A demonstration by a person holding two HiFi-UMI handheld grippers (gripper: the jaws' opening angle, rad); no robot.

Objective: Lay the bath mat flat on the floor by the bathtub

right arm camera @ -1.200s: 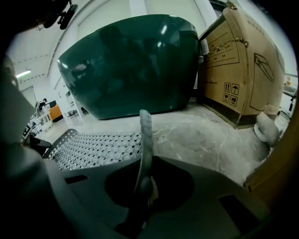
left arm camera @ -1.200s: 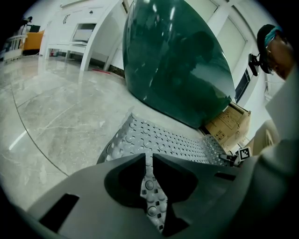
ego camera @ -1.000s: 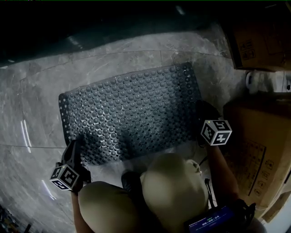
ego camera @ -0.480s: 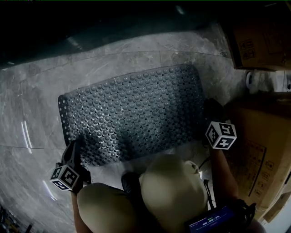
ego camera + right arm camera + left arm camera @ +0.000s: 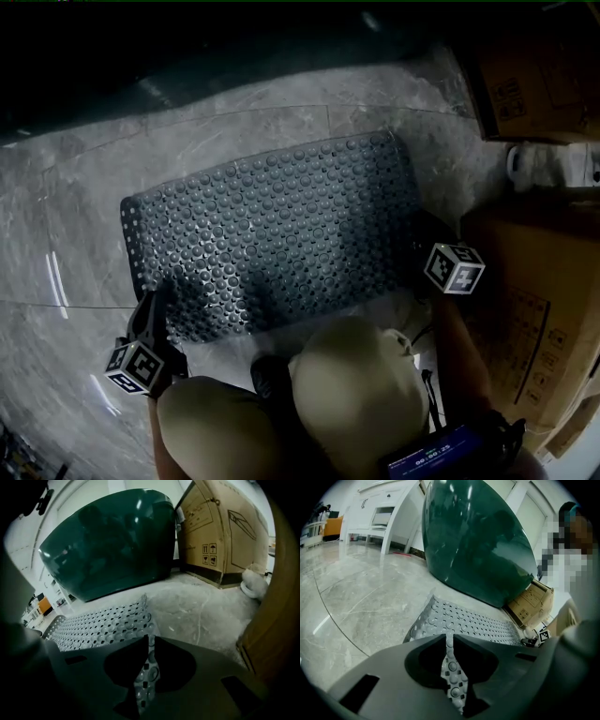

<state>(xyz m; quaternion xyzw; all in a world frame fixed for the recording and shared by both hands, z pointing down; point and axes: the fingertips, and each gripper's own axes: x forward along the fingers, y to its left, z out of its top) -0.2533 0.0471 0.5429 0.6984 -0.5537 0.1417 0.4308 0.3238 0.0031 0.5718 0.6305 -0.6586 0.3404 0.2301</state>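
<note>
The dark grey studded bath mat [image 5: 272,239] lies spread on the marble floor, its long side towards the dark green bathtub [image 5: 478,541]. My left gripper [image 5: 150,314] is shut on the mat's near left corner; in the left gripper view a strip of mat [image 5: 451,670] is pinched between the jaws. My right gripper [image 5: 427,239] is shut on the near right corner, with the mat edge [image 5: 146,674] clamped between its jaws. In the right gripper view the bathtub [image 5: 108,541] rises just behind the mat.
Cardboard boxes [image 5: 534,309] [image 5: 525,75] stand close on the right, with a white object [image 5: 544,167] between them. The person's knees [image 5: 356,394] are just behind the mat's near edge. White furniture [image 5: 379,508] stands far off on the left.
My right gripper has shifted slightly to the right with its mat corner, drawing the mat's right end a little wider. The left gripper has stayed put.
</note>
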